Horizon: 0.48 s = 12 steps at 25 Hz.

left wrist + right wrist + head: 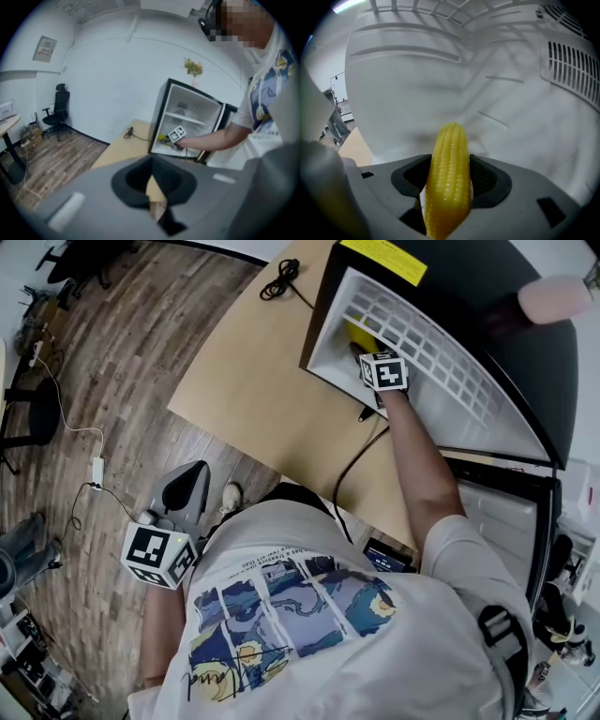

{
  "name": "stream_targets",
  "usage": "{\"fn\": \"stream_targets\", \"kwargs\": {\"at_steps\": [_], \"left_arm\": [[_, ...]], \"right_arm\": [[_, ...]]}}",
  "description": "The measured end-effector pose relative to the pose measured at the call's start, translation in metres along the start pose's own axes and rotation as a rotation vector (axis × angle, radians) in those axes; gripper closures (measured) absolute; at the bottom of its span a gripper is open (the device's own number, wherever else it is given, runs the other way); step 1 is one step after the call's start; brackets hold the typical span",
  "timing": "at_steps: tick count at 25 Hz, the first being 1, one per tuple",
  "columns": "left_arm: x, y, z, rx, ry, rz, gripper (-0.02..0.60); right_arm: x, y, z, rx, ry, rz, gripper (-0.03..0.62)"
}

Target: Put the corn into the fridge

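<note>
The yellow corn (447, 178) stands upright between the pads of my right gripper (448, 164), which is shut on it. This gripper (363, 351) reaches inside the open white fridge (323, 343), below its wire shelf (441, 362). The corn (357, 334) shows as a yellow patch just past the marker cube. The left gripper view also catches the fridge (192, 117), the corn (162, 138) and the outstretched arm. My left gripper (187, 479) hangs low at the person's left side over the floor. Its jaws (152, 187) are shut with nothing in them.
The fridge stands on a light wooden table (262, 399), its door (506, 521) swung open to the right. A black cable (281, 279) lies coiled on the table. A white cable (75, 432) runs over the wood floor. A black office chair (58, 110) stands by the far wall.
</note>
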<state>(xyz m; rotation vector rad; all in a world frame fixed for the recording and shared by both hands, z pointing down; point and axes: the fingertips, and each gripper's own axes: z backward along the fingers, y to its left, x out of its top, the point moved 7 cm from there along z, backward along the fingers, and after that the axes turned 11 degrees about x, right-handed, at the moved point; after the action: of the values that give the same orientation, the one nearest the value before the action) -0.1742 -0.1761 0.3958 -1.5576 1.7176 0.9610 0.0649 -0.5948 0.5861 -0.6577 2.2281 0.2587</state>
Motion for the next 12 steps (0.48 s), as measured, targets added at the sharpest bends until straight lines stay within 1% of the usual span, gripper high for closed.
{"fn": "stream_targets", "kwargs": {"at_steps": [7,12], "left_arm": [[0.0006,-0.0017,-0.0035,-0.022,0.003,-0.021,0.572],[-0.0017,0.0011,-0.002,-0.032,0.007,-0.019,0.572]], "right_arm": [[-0.0008,0.0011,0.0001,-0.016,-0.007,0.006,0.345],[-0.0031,0.0016,0.0041,-0.027,-0.007,-0.002,0.342]]}}
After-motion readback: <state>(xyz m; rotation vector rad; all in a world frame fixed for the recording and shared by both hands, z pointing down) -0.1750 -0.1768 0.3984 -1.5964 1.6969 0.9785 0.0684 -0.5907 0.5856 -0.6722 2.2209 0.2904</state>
